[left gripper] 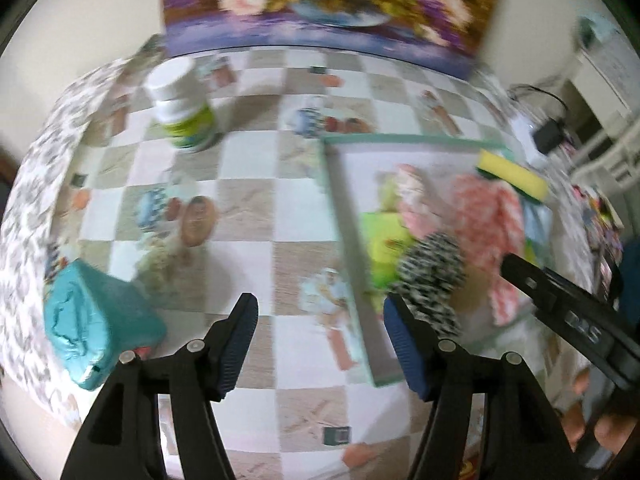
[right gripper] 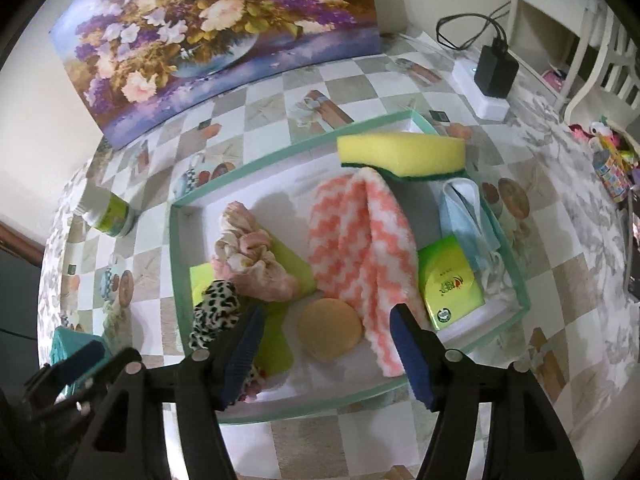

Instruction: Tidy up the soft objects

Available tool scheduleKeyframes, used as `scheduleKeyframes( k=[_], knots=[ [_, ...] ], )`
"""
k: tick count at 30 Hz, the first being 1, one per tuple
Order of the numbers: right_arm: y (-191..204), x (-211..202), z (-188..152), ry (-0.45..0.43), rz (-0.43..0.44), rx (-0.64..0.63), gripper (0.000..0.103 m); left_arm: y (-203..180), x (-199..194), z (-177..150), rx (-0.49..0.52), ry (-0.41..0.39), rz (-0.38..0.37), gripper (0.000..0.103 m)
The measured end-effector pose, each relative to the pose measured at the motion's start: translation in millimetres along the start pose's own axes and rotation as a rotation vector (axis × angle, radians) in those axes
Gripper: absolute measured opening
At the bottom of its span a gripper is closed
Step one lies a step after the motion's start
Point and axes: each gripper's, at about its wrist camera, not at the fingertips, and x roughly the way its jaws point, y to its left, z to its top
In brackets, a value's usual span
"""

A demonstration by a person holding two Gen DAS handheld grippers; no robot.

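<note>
A white tray with a green rim [right gripper: 176,240] holds the soft things: a yellow sponge [right gripper: 400,152], a pink zigzag cloth [right gripper: 360,248], a pink floral scrunchie [right gripper: 256,256], a leopard-print scrunchie [right gripper: 216,308], a round tan puff [right gripper: 330,328], a lime cloth [right gripper: 280,340], a green tissue pack [right gripper: 452,284] and a blue face mask [right gripper: 464,216]. My right gripper [right gripper: 328,320] hangs open above the puff, holding nothing. My left gripper [left gripper: 320,312] is open and empty over the tray's left rim [left gripper: 344,240]. A teal packet [left gripper: 96,320] lies on the tablecloth to its left.
A white bottle with a green label [left gripper: 180,108] stands on the checked tablecloth left of the tray. A flower painting [right gripper: 224,32] leans on the wall behind. A black charger on a white power strip [right gripper: 494,72] sits at the back right, with a white chair [right gripper: 580,40] beyond.
</note>
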Motion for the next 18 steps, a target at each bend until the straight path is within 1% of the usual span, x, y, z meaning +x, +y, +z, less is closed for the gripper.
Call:
scheduleKeyframes(
  k=[1, 3, 4, 5, 9, 11, 12, 14, 16, 18],
  knots=[
    [1.6, -0.7, -0.1, -0.001, 0.004, -0.004, 0.071, 4.4, 0.7, 1.1, -0.014, -0.002, 0.01, 0.067],
    [4.8, -1.2, -0.9, -0.001, 0.009, -0.01, 0.074, 11.8, 2.6, 3.3, -0.039, -0.007, 0.034, 0.071],
    [7.7, -0.6, -1.3, 0.0, 0.012, -0.017, 0.076, 14.1, 2.8, 3.7, -0.047, -0.011, 0.048, 0.078],
    [9.6, -0.3, -1.7, 0.001, 0.014, -0.023, 0.078, 15.7, 3.1, 3.9, -0.055, -0.016, 0.064, 0.082],
    [16.2, -1.0, -2.4, -0.005, 0.018, -0.046, 0.087, 22.7, 3.3, 5.2, -0.08, -0.035, 0.091, 0.084],
    [17.3, -1.6, -2.7, -0.011, 0.013, -0.049, 0.092, 26.8, 3.2, 6.3, -0.099, -0.044, 0.096, 0.092],
    [17.4, -1.6, -2.7, -0.014, 0.008, -0.05, 0.094, 28.6, 3.0, 6.8, -0.107, -0.05, 0.097, 0.093],
    [16.8, -1.5, -2.5, -0.018, 0.001, -0.048, 0.103, 32.9, 2.3, 7.5, -0.125, -0.06, 0.107, 0.093],
    [15.9, -1.9, -2.5, -0.026, -0.009, -0.043, 0.103, 36.7, 1.8, 7.9, -0.138, -0.068, 0.123, 0.095],
    [14.3, -1.1, -2.2, -0.023, -0.017, -0.036, 0.103, 39.5, 2.7, 8.1, -0.142, -0.073, 0.145, 0.1]
  ],
)
